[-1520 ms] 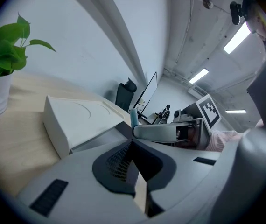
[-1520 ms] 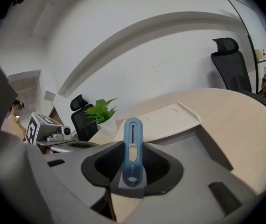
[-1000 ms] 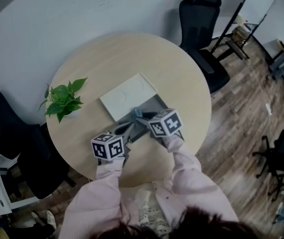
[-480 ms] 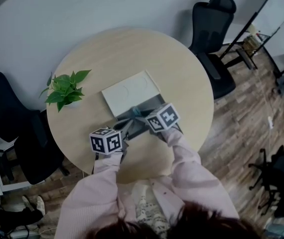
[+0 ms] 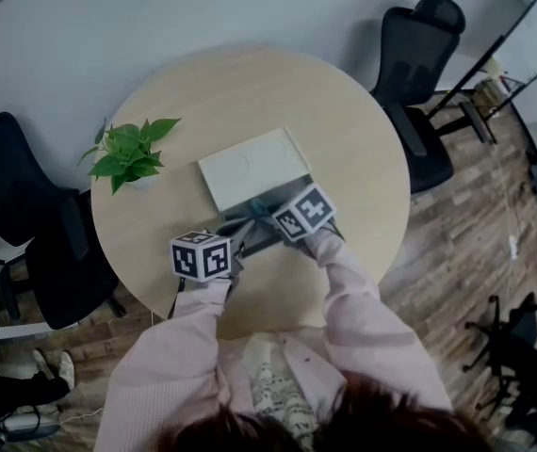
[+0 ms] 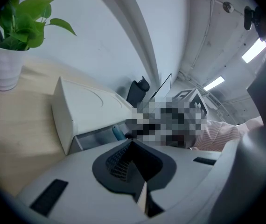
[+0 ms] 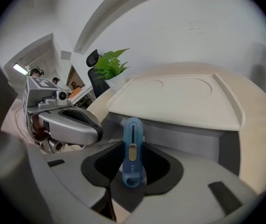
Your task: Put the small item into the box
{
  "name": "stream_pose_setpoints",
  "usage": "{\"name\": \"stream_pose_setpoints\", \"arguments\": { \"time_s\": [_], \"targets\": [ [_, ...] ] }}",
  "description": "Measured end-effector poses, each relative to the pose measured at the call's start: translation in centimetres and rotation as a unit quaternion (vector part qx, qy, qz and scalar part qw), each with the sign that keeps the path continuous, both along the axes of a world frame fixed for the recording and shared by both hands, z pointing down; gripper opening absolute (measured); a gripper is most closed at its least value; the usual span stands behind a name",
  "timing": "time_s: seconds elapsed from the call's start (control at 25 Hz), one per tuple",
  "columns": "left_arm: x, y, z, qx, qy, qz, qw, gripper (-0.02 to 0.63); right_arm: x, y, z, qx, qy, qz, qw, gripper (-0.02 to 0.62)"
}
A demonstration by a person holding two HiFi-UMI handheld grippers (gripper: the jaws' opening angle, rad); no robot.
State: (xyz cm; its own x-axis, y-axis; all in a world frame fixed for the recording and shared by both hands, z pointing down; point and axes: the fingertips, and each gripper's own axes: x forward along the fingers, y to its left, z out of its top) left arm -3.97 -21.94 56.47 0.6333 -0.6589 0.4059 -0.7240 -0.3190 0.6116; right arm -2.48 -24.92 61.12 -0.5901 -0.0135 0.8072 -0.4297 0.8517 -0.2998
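Note:
A white box lies open on the round table, its lid [image 5: 252, 166] flat on the far side and its grey tray [image 5: 270, 236] toward me. My right gripper [image 5: 268, 208] is at the tray's near right and shut on a small blue item [image 7: 132, 150]. The item stands upright between the pads, in front of the tray's wall [image 7: 189, 136]. My left gripper [image 5: 239, 234] is at the tray's near left. In the left gripper view its gripper [image 6: 135, 171] has the pads meeting with nothing between them. From there the blue item [image 6: 118, 133] shows at the tray's opening.
A potted green plant [image 5: 129, 153] stands on the table left of the box. Black office chairs sit at the left [image 5: 14, 205] and the back right [image 5: 419, 55] of the table. The table's near edge [image 5: 250, 323] is close to my body.
The head view has swung a little. Both grippers stay at the box's near side, the right one a touch closer to the tray with the blue item still in it.

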Motion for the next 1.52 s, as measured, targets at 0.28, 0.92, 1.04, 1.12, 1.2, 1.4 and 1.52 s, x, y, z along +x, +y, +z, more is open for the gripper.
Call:
{"name": "stream_pose_setpoints", "arguments": {
  "time_s": [0.28,0.92,1.04,1.12,1.2,1.4,1.52],
  "targets": [
    [-0.4,-0.1,0.2,-0.006,-0.006,-0.003,1.0,0.011,-0.2,-0.3,1.0,-0.005,0.027,-0.023,0.999,0.135],
    [-0.9,-0.2,0.6,-0.009,-0.015,-0.01,0.9998,0.011,-0.9,-0.5,2.5,-0.011,0.056,-0.038,0.998,0.137],
    [-0.8,-0.2,0.7,-0.009,-0.016,-0.01,0.9998,0.011,-0.9,-0.6,2.7,-0.007,0.063,-0.039,0.997,0.137],
    [-0.8,-0.1,0.7,-0.01,-0.016,-0.01,0.9998,0.011,-1.0,-0.6,2.8,-0.006,0.066,-0.039,0.997,0.137],
    [-0.8,-0.1,0.7,-0.011,-0.017,-0.01,0.9998,0.011,-1.1,-0.6,2.9,-0.005,0.07,-0.038,0.997,0.137],
    [-0.7,0.1,0.7,-0.012,-0.019,-0.007,0.9997,0.011,-1.1,-0.5,3.2,0.005,0.083,-0.04,0.996,0.137],
    [-0.7,0.1,0.6,-0.01,-0.019,-0.007,0.9998,0.011,-1.2,-0.6,3.2,0.014,0.09,-0.042,0.995,0.137]
  ]
}}
